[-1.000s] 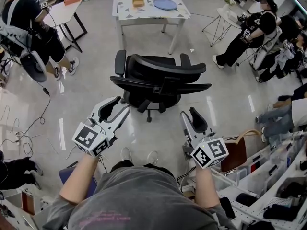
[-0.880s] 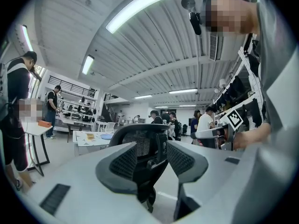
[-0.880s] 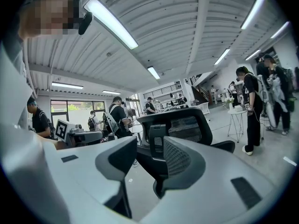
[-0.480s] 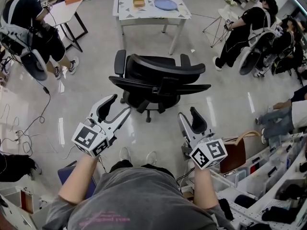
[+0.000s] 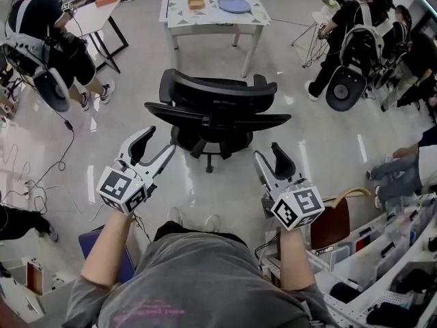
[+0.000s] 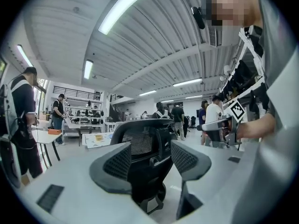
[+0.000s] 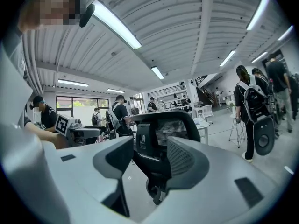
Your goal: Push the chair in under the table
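Observation:
A black office chair [image 5: 213, 112] stands on the floor with its backrest toward me, short of the white table [image 5: 179, 20] beyond it. My left gripper [image 5: 151, 147] hovers near the chair's left rear and my right gripper [image 5: 271, 160] near its right rear, neither touching it. Both sets of jaws have just been opening and stand open with nothing between them. In the left gripper view the chair [image 6: 140, 141] shows past the left gripper [image 6: 150, 161]. In the right gripper view the chair [image 7: 164, 127] is beyond the right gripper [image 7: 150, 158].
A blue plate [image 5: 235, 5] and a small yellow box [image 5: 196, 2] lie on the table. People stand at the left [image 5: 41, 39] and right [image 5: 351, 43]. A brown bag [image 5: 333, 219] and shelves [image 5: 389, 265] are at my right; cables [image 5: 27, 190] trail on the floor at left.
Both grippers' jaws have spread wider. The chair now sits a little higher and further left in the head view. A person with a backpack has walked in at the right.

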Available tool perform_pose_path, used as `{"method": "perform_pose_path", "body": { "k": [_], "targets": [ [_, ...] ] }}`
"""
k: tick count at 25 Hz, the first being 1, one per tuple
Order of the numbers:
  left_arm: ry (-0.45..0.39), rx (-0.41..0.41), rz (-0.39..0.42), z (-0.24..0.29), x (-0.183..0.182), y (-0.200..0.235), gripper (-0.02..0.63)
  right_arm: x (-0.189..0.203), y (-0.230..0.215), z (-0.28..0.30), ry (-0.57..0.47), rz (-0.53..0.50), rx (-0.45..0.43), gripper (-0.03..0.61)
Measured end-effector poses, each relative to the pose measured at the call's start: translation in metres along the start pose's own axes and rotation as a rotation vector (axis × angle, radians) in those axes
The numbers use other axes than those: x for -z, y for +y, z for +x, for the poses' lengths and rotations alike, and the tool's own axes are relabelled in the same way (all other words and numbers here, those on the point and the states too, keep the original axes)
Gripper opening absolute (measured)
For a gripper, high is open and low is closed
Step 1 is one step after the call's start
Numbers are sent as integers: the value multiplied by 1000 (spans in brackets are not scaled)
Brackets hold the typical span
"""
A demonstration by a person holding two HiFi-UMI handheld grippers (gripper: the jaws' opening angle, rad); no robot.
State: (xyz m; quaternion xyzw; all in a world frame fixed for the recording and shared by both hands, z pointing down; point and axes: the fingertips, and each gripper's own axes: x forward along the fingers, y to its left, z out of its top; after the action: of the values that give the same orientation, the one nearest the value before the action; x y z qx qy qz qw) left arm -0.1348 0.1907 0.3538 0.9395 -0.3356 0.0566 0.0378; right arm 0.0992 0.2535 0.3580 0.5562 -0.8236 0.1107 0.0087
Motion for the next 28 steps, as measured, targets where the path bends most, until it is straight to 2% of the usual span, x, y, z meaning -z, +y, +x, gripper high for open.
{"method": "perform_pose_path", "body": {
  "k": [7,18,21,24,28],
  "targets": [
    [50,-30,37,16,10,3,259,6,-38,1,25,-31,-2,207],
    [148,-26,84,60,48,49,259,30,-80,44,139,-211,-3,207],
    [199,-1,143,73,61,63,259,40,-85,59,197,-318,-20,207],
    [251,42,243,88,70,72,259,52,-93,78,273,-446,-28,207],
    [321,102,363,104,85,81,259,71,-102,98,376,-565,-43,207]
  ]
}}
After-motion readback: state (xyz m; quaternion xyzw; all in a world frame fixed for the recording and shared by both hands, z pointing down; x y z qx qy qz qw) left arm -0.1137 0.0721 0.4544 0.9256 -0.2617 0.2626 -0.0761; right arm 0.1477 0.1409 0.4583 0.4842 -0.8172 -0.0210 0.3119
